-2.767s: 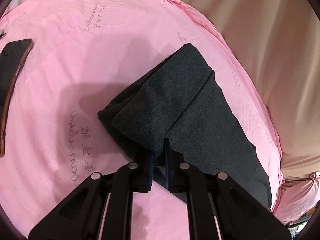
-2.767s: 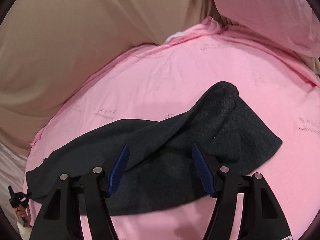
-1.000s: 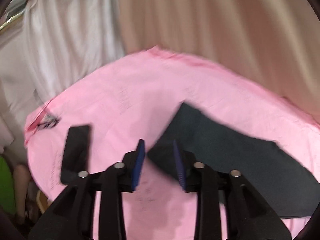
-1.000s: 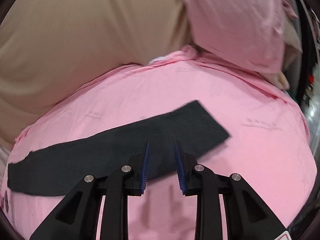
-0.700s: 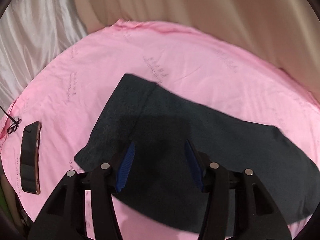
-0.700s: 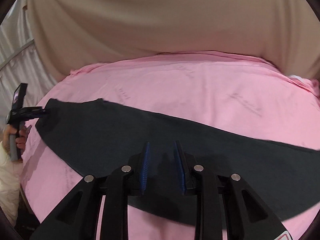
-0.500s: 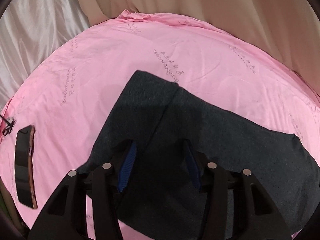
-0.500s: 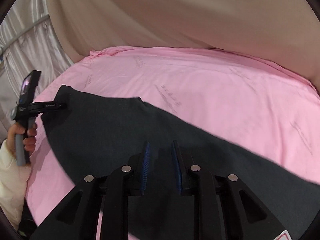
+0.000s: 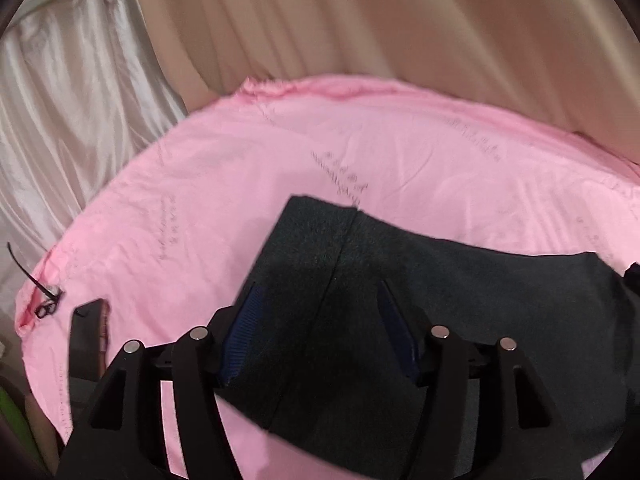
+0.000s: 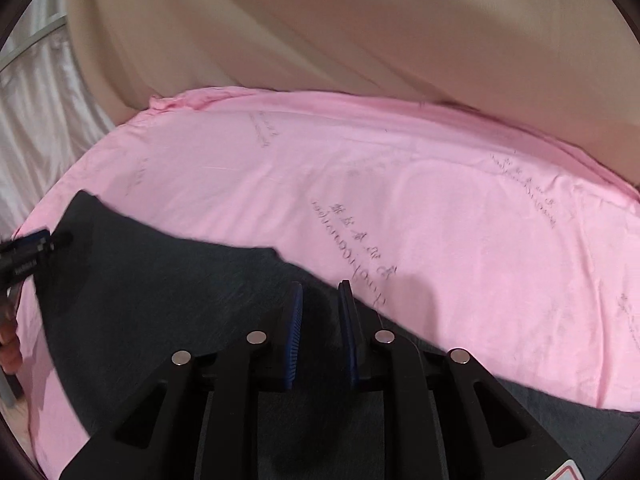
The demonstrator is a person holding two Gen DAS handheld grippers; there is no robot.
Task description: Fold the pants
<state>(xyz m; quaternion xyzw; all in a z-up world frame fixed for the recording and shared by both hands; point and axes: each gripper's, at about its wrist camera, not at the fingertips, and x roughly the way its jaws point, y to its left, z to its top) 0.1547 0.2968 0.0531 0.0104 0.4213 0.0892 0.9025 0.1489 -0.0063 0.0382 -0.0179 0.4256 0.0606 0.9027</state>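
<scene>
Pants (image 9: 420, 280) lie flat across the pink bed sheet (image 9: 240, 184). My left hand-held gripper (image 9: 318, 340) gapes wide, empty, over the waistband. My right hand-held gripper (image 10: 320, 328), narrowly parted, grips nothing. I should pinch both layers at twelve o'clock.

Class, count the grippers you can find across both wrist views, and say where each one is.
2. The left gripper hovers with jaws wide apart over the dark pants; the right gripper sits, jaws narrowly apart, above the pants' upper edge.

place: bedroom | evidence: pink bedsheet (image 10: 440, 208), draped curtains (image 9: 360, 20)
</scene>
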